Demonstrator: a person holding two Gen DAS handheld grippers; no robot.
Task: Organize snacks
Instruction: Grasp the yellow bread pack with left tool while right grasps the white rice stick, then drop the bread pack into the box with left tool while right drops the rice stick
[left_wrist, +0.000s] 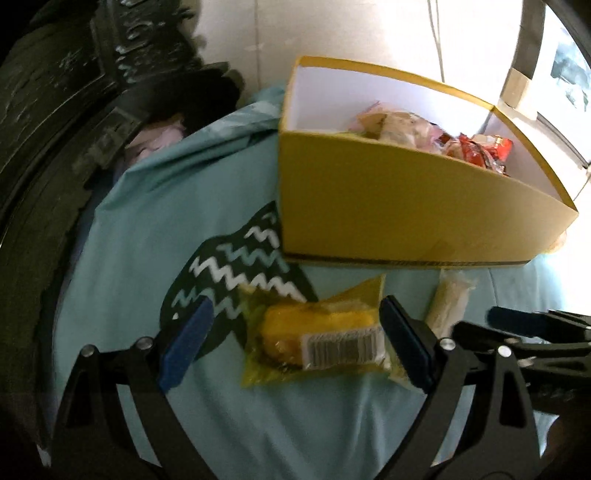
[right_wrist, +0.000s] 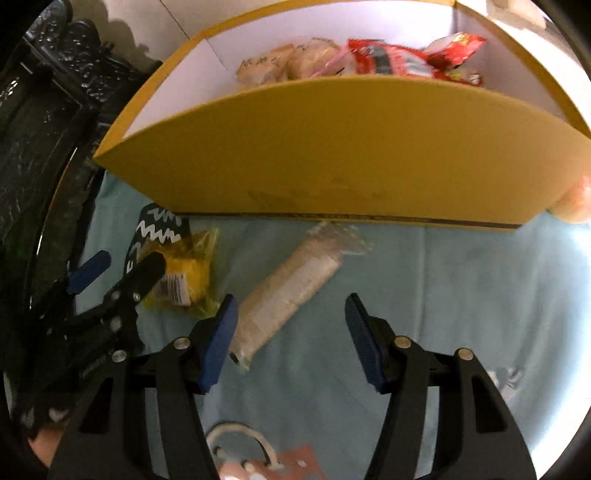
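A yellow snack packet (left_wrist: 317, 341) with a barcode label lies on the teal cloth between the open jaws of my left gripper (left_wrist: 295, 339); it also shows in the right wrist view (right_wrist: 184, 277). A pale wrapped roll of biscuits (right_wrist: 284, 291) lies in front of my right gripper (right_wrist: 291, 332), which is open with the roll's near end by its left pad; the roll shows in the left wrist view (left_wrist: 448, 302) too. A yellow cardboard box (left_wrist: 388, 206) (right_wrist: 332, 147) stands behind both, holding red and pale snack packs (right_wrist: 406, 59).
A teal cloth (left_wrist: 155, 229) with a dark zigzag patch (left_wrist: 236, 280) covers the surface. Dark carved furniture (left_wrist: 55, 92) stands at the left. A tan tag with a white cord (right_wrist: 258, 454) lies near the right gripper. A pale peach object (right_wrist: 576, 203) sits right of the box.
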